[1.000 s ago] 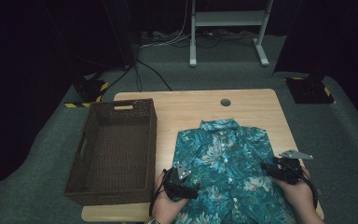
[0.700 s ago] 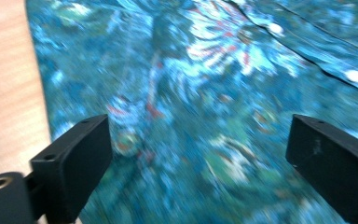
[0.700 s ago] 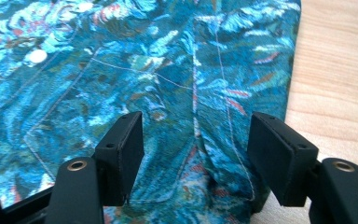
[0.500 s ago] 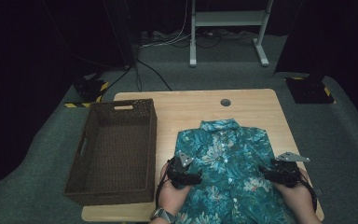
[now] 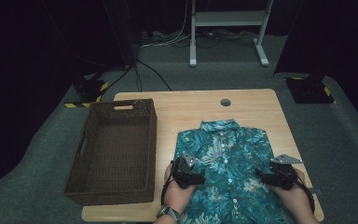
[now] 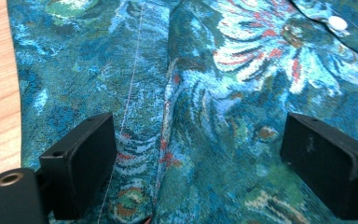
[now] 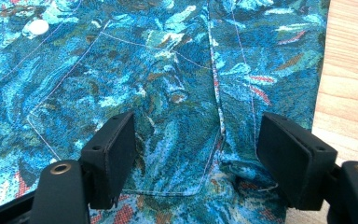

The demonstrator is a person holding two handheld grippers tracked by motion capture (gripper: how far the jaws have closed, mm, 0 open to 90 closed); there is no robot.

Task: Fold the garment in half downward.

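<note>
A teal floral button shirt (image 5: 228, 154) lies flat on the wooden table (image 5: 186, 109), collar away from me. My left gripper (image 5: 196, 177) rests on the shirt's left side, near its edge. In the left gripper view it (image 6: 200, 163) is open over a fold seam of the shirt (image 6: 214, 70), pads clear of the cloth; its jaws narrowed slightly a moment ago. My right gripper (image 5: 265, 175) sits on the shirt's right side. In the right gripper view it (image 7: 196, 158) is open, jaws just opening wider, above the chest pocket (image 7: 135, 121) and side seam.
A dark woven basket (image 5: 151, 140) stands empty on the table's left part, close beside the shirt. A round cable hole (image 5: 225, 102) is near the table's far edge. Bare wood shows right of the shirt (image 7: 349, 84). A white desk frame (image 5: 228, 28) stands on the floor behind.
My left gripper has slid rightward from the shirt's edge onto the cloth. The right gripper has stayed in place while its jaws spread wider. The shirt lies as before.
</note>
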